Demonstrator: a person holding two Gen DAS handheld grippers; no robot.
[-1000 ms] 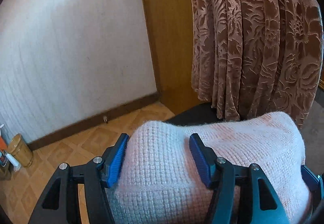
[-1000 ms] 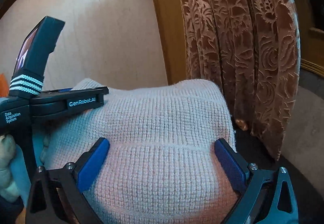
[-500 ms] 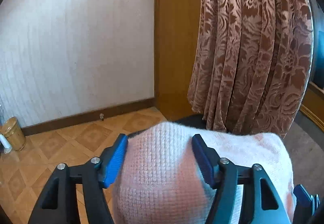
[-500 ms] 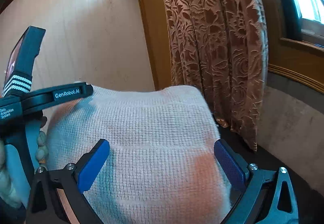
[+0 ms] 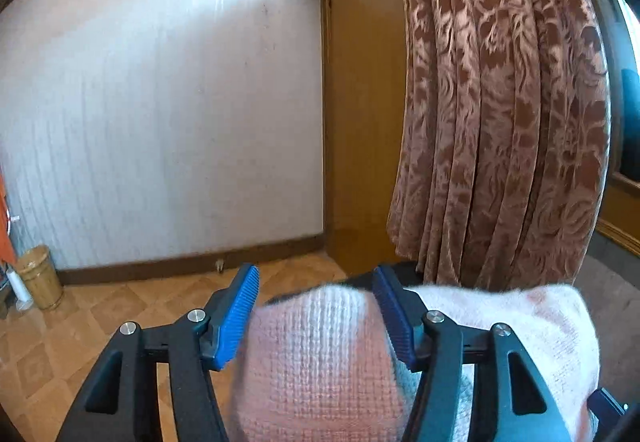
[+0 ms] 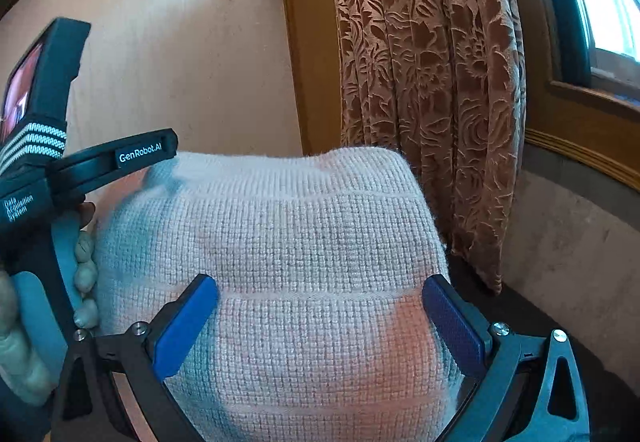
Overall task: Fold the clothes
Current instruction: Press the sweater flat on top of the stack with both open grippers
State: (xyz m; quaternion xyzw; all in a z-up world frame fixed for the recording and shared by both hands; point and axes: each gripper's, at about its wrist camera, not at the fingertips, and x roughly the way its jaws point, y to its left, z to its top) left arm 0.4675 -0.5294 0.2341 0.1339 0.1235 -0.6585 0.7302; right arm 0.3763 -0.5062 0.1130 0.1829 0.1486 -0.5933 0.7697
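A folded pale pink knit sweater (image 5: 320,362) hangs in the air between both grippers. My left gripper (image 5: 316,294) has its jaws closing on the sweater's left end, and the blue pads (image 5: 236,318) press against the bundle. The right wrist view is filled by the same sweater (image 6: 304,234). There my right gripper (image 6: 320,290) stands wide with its pads (image 6: 452,326) pressed on both sides of the thick fold. The left gripper's body (image 6: 120,158) and the hand (image 6: 84,274) that holds it show at the left edge.
A brown patterned curtain (image 5: 500,122) hangs ahead on the right beside a wooden door panel (image 5: 360,122). Tiled floor (image 5: 80,322) and a small wooden bucket (image 5: 38,274) lie below left. A window (image 6: 600,2) and a dark surface (image 6: 540,314) are to the right.
Both grippers have risen and drawn back from the curtain, carrying the sweater along. More floor, door and window now show, and the sweater sits lower in the left wrist view.
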